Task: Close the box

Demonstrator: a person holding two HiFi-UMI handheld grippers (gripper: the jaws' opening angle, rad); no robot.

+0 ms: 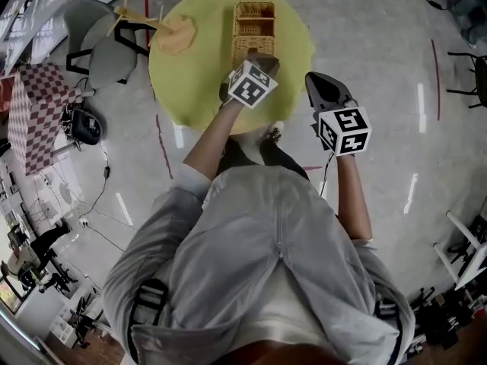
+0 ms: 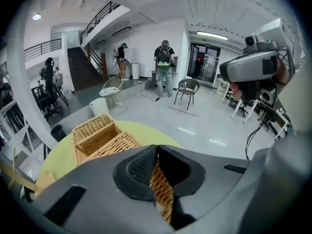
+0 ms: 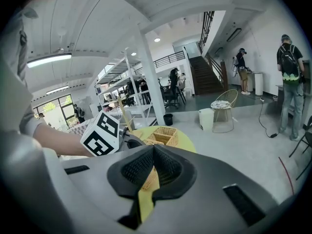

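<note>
A wicker box with a divided, open compartment stands on the round yellow table. Its hinged wicker lid reaches from the box toward me. My left gripper is at the lid's near edge. In the left gripper view the box lies ahead and the lid slopes into the jaws, where the left gripper is shut on its wicker edge. My right gripper hovers beyond the table's right rim, apart from the box. In its own view the right gripper is shut with nothing in it.
A tan, floppy thing with wooden sticks lies at the table's left. Grey chairs and a checkered-cloth table stand on the left floor. A person with a backpack stands far off in the hall.
</note>
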